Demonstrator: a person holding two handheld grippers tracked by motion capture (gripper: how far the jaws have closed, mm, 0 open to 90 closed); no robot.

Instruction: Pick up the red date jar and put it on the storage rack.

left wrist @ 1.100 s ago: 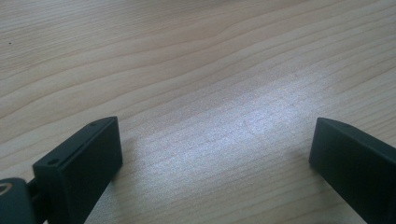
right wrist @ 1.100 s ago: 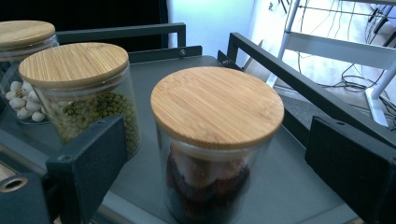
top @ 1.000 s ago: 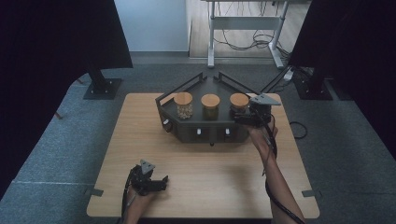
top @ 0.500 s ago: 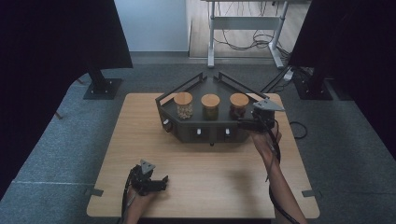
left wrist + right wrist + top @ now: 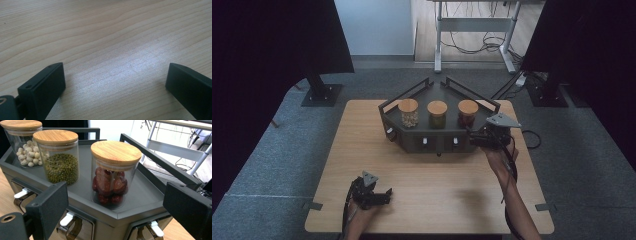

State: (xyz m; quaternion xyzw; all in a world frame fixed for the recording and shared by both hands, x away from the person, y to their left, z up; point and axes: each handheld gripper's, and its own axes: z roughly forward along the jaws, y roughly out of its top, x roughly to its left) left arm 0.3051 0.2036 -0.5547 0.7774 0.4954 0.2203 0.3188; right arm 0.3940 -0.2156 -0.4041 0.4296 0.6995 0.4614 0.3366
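Observation:
A dark grey rack [image 5: 412, 137] stands at the table's far middle with three wooden-lidded glass jars on its top tray. The jar of red dates [image 5: 111, 182] is on the right, the jar of green beans [image 5: 60, 162] in the middle, and the jar of pale nuts [image 5: 23, 147] on the left. My right gripper [image 5: 477, 140] hovers off the rack's front right corner, facing the date jar [image 5: 467, 112], open, with nothing touching its jaws. My left gripper [image 5: 386, 195] rests open near the front edge, with bare table wood [image 5: 112, 37] between its jaws.
The rack's front holds small drawers with white pull tabs [image 5: 67, 218], and raised black rails [image 5: 160, 161] border its tray. Black stands and a metal desk frame [image 5: 472, 35] stand on the floor behind the table. Bare wood [image 5: 437, 185] lies between my two hands.
My right gripper has drawn back from the rack's right end toward the near side, and a little to the right. The left gripper has stayed put.

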